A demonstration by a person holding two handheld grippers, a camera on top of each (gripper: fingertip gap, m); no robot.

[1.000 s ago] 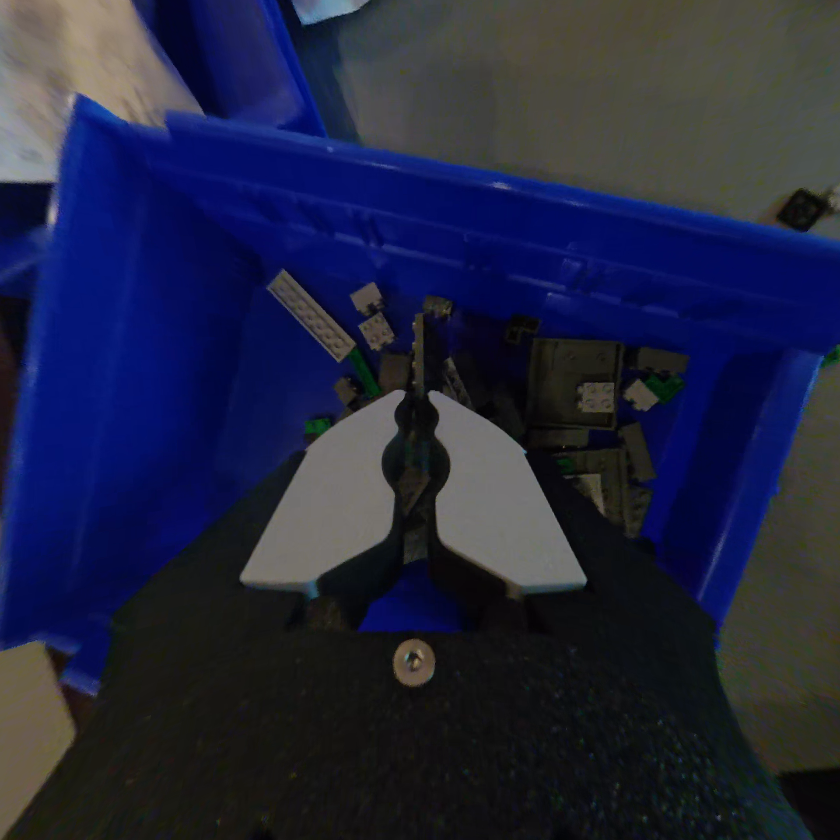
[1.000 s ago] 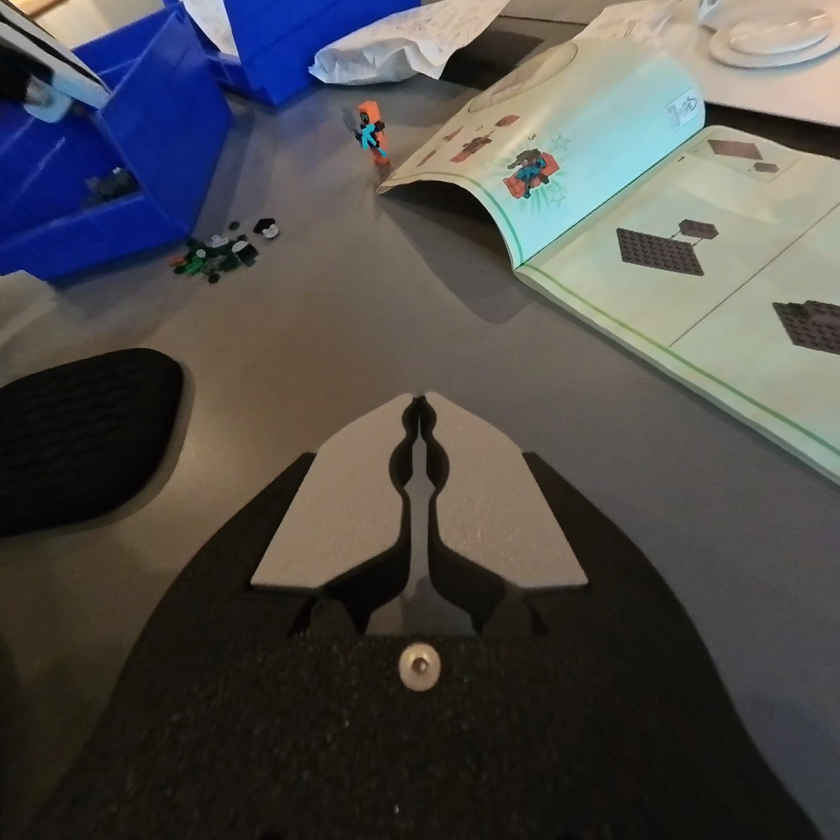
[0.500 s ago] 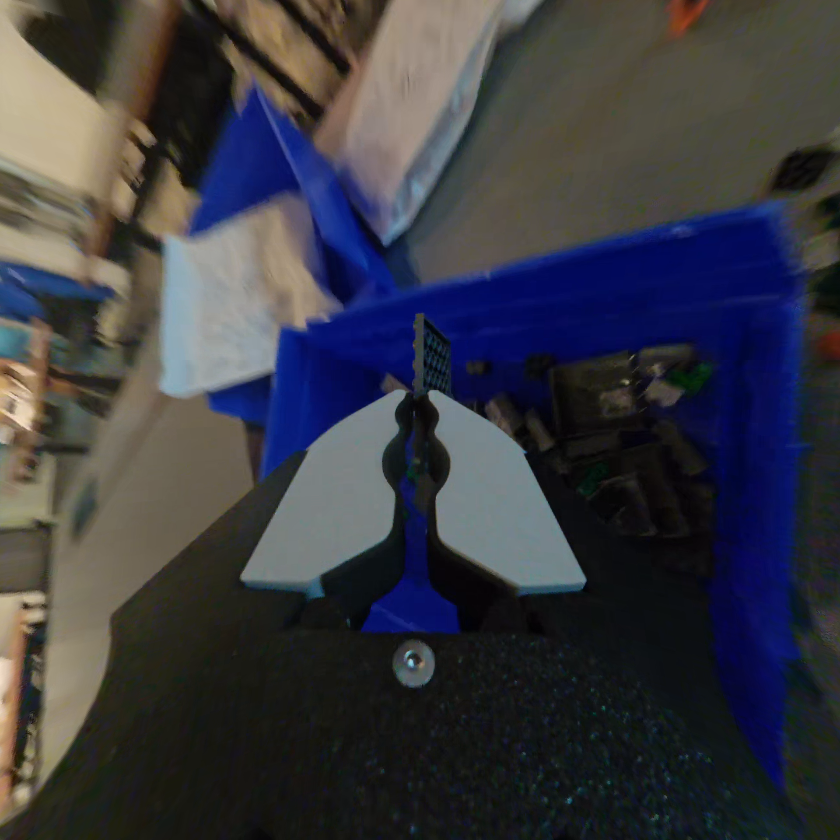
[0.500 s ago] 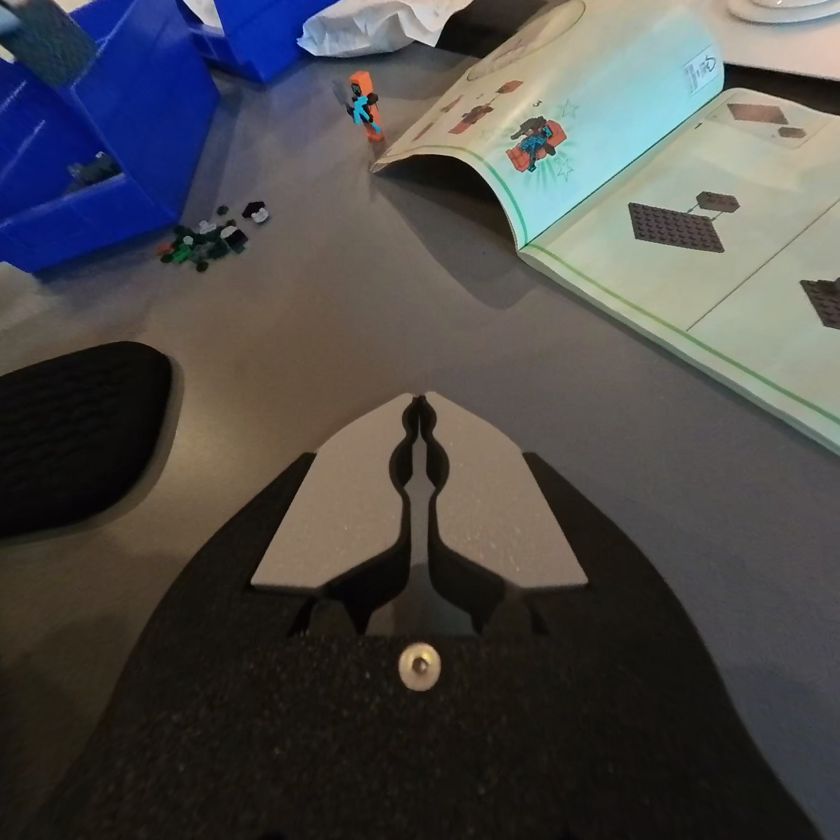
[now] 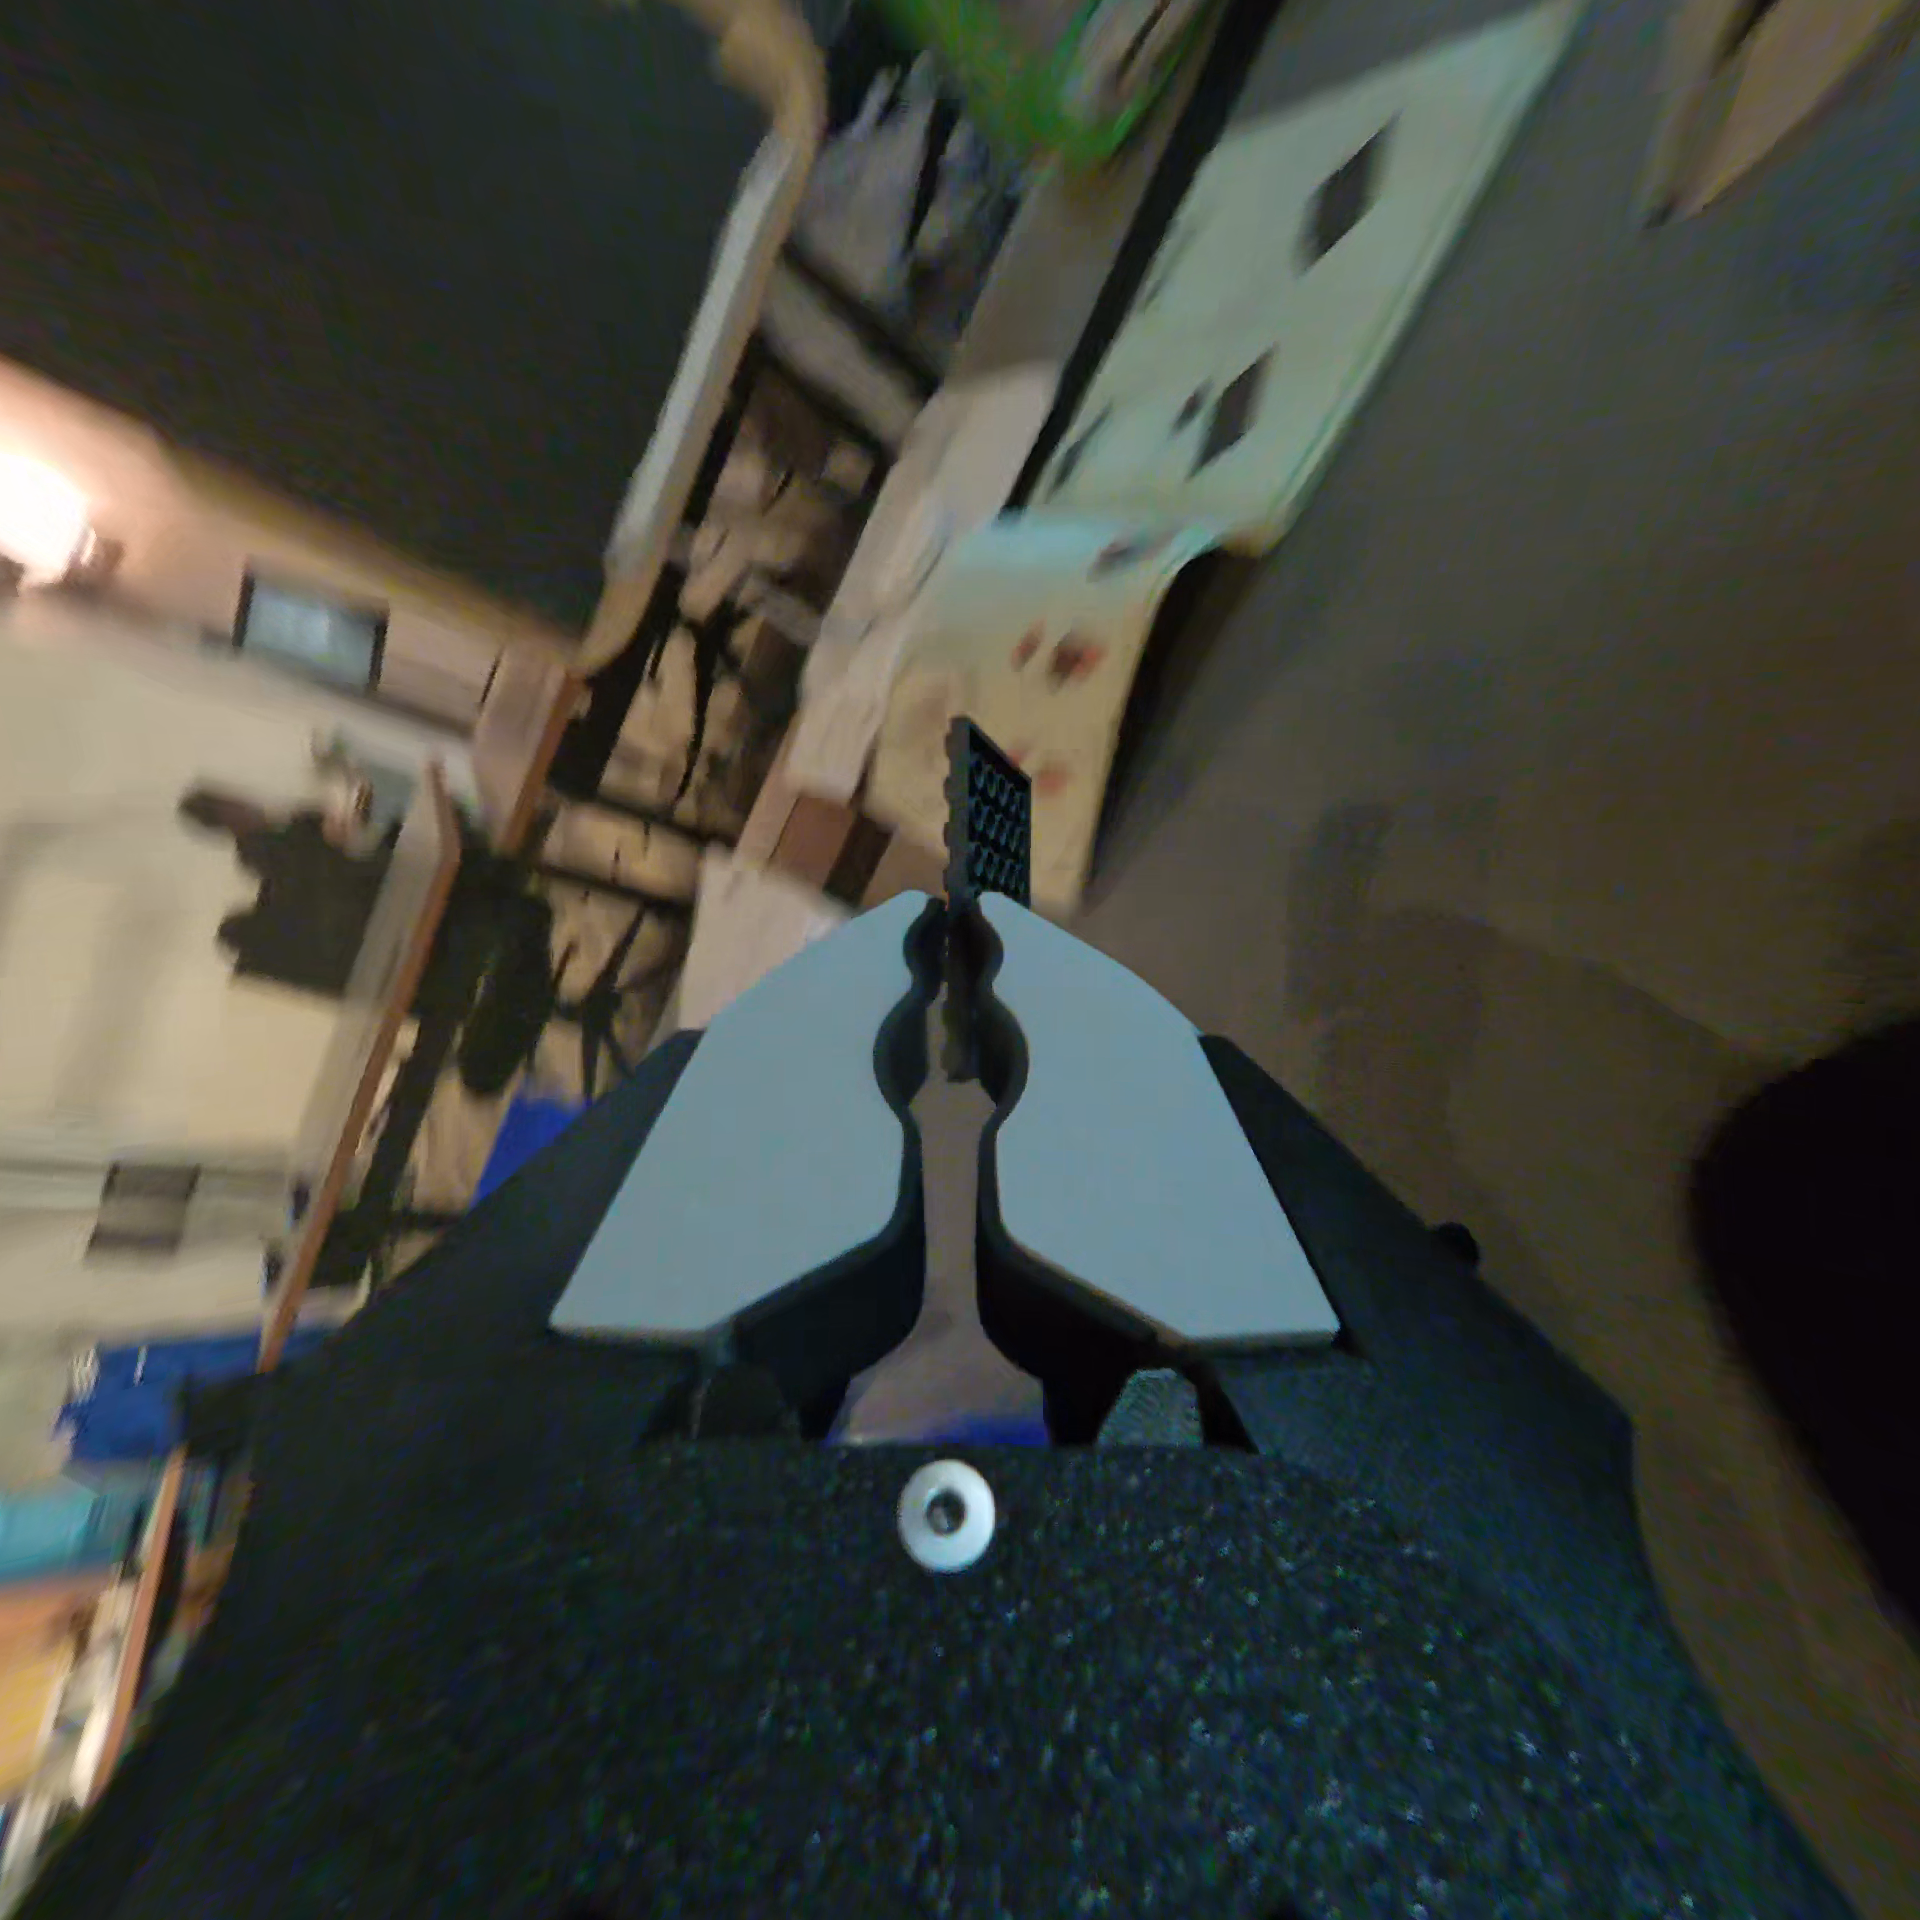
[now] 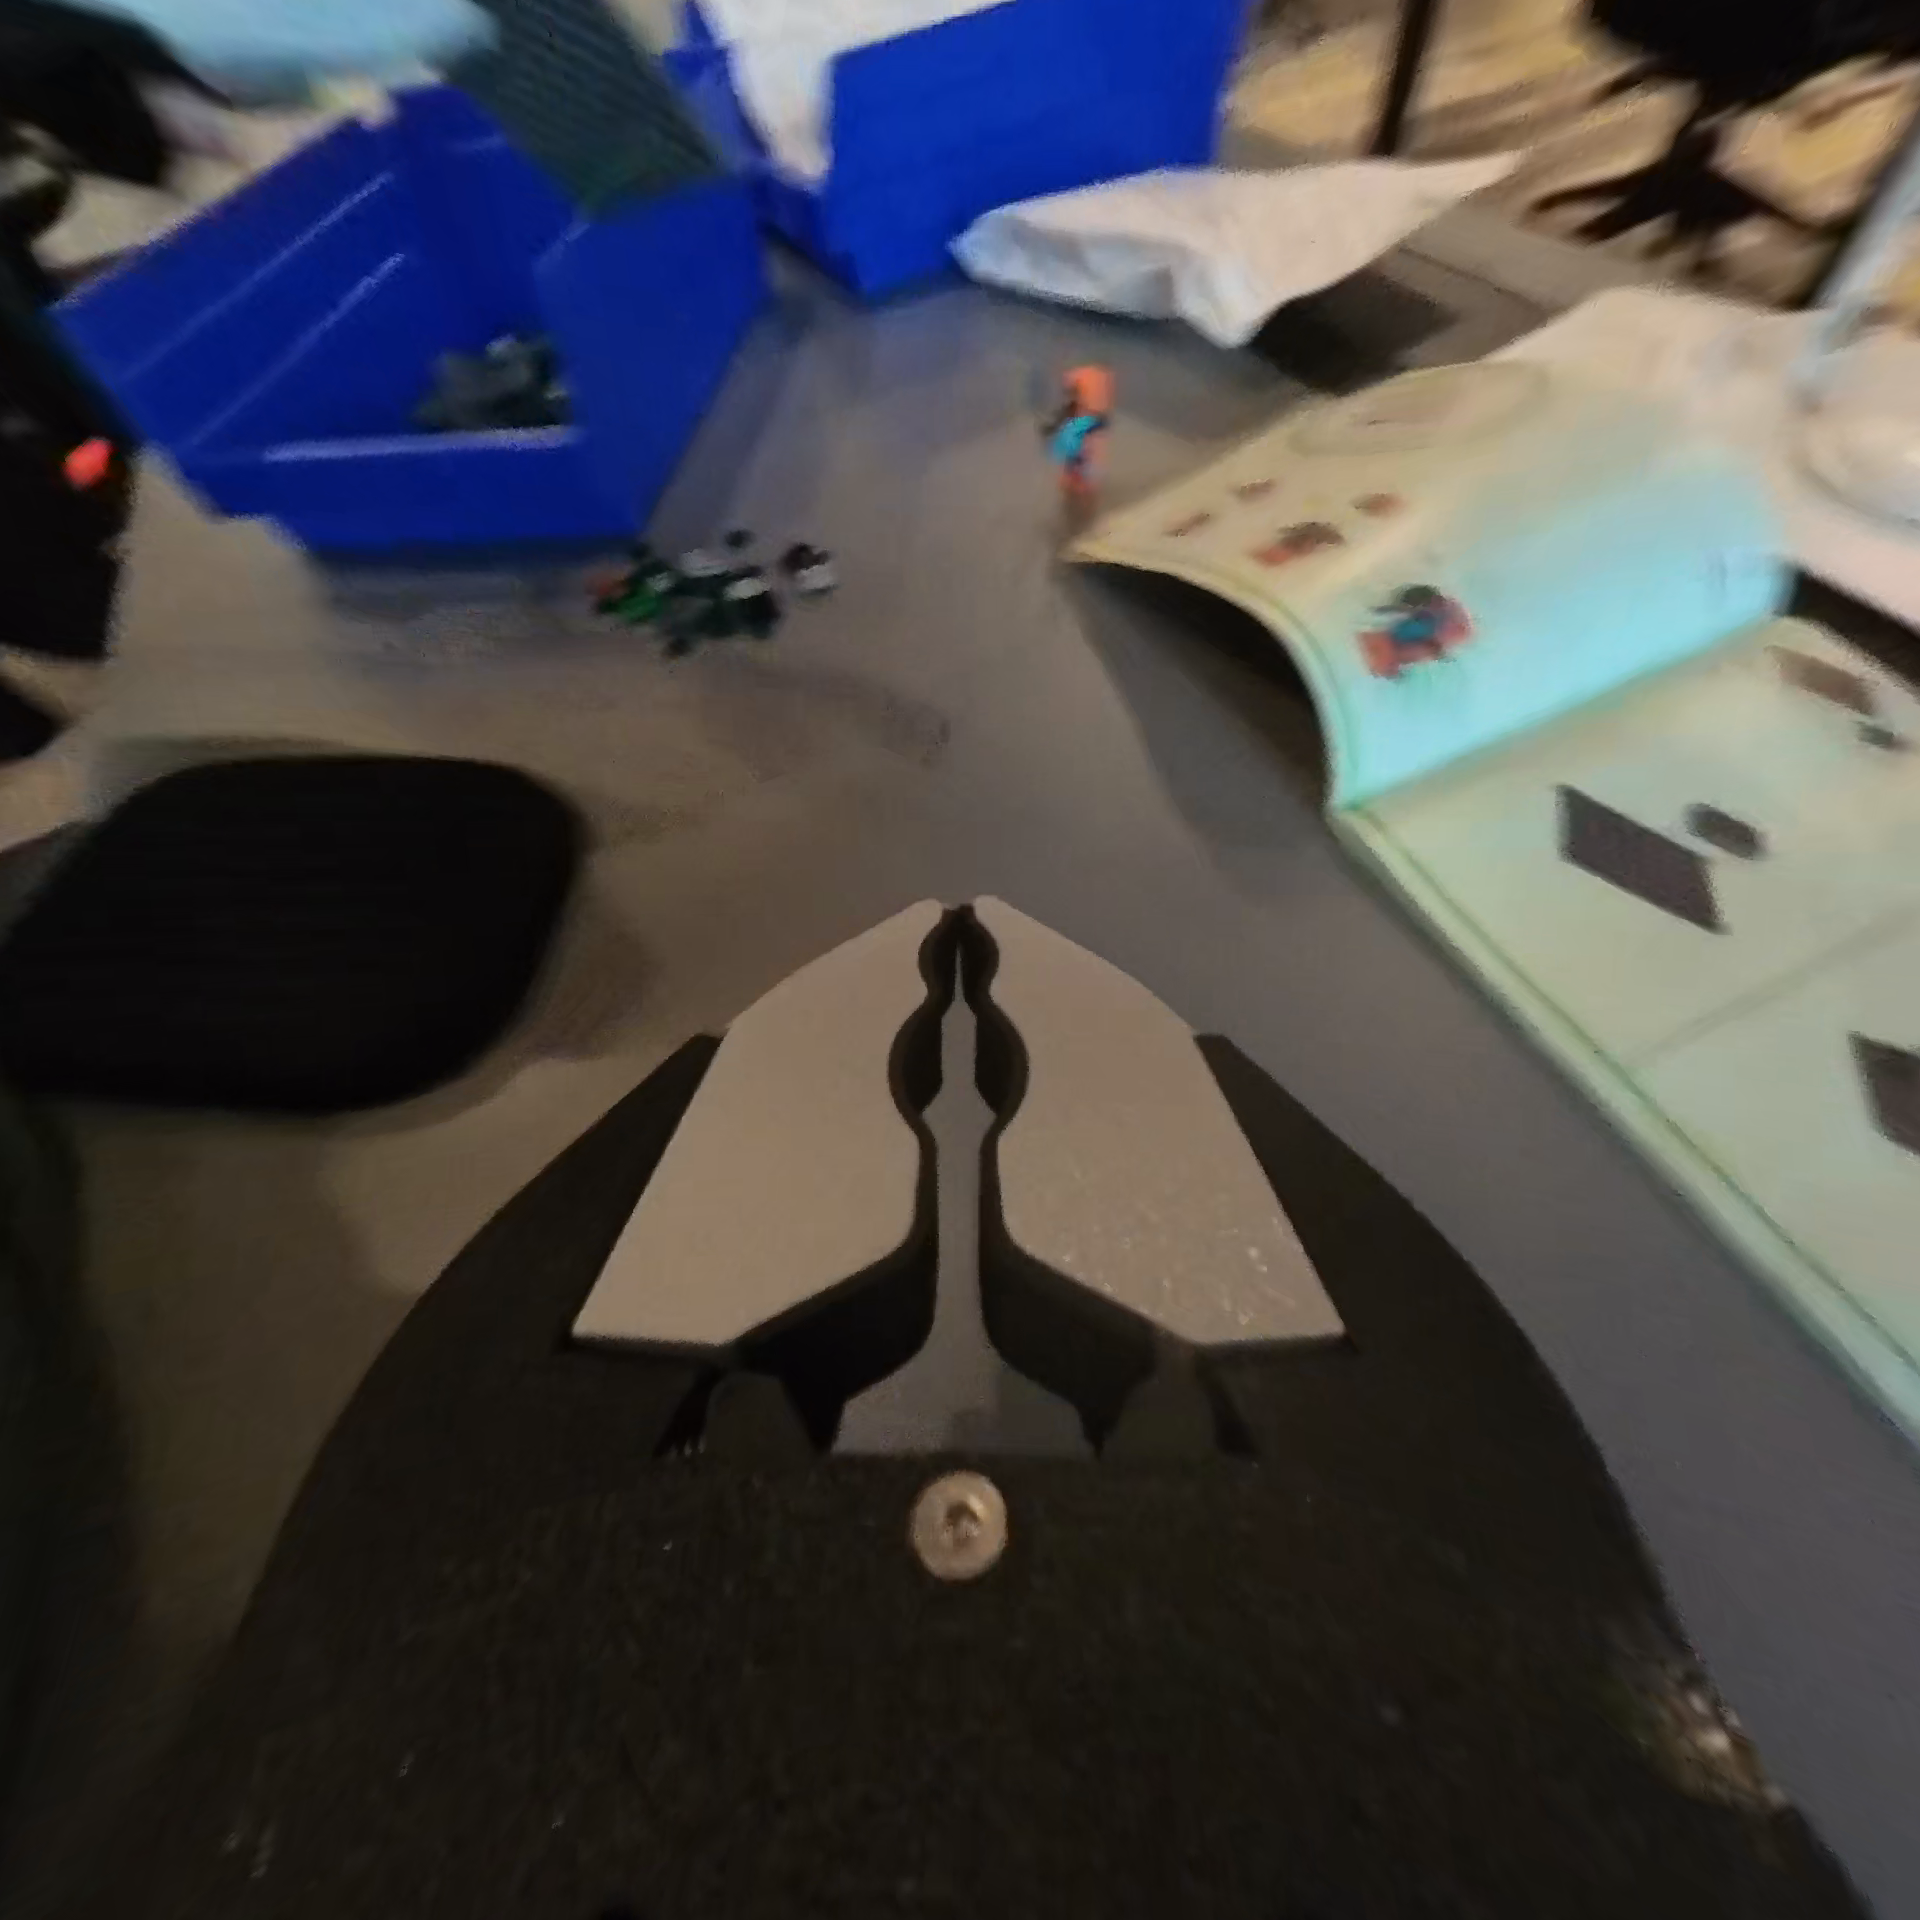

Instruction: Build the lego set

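My left gripper [image 5: 958,909] is shut on a dark grey studded plate [image 5: 987,821], held edge-on and sticking up past the fingertips, in the air with a tilted, blurred view. The plate also shows blurred at the top of the right wrist view [image 6: 592,114], above the blue bin. My right gripper [image 6: 961,914] is shut and empty, low over the grey table [image 6: 935,665]. A blue bin [image 6: 416,395] with dark bricks stands at the far left. A small pile of loose bricks [image 6: 707,592] lies in front of it. An orange minifigure [image 6: 1081,426] stands beyond.
An open instruction booklet [image 6: 1558,675] lies at the right; it also shows blurred in the left wrist view [image 5: 1226,416]. A black pad [image 6: 281,925] lies at the left. A second blue bin [image 6: 997,125] and white paper [image 6: 1226,239] are at the back. Spacing between my two grippers at the tips: around 20 cm. The orange minifigure [image 6: 1081,426] lies some 20 cm from my left tips, 30 cm from my right tips.
My left gripper has lifted the dark plate out of the blue bin and swung away towards the booklet. My right gripper has tilted up a little; it stays shut.
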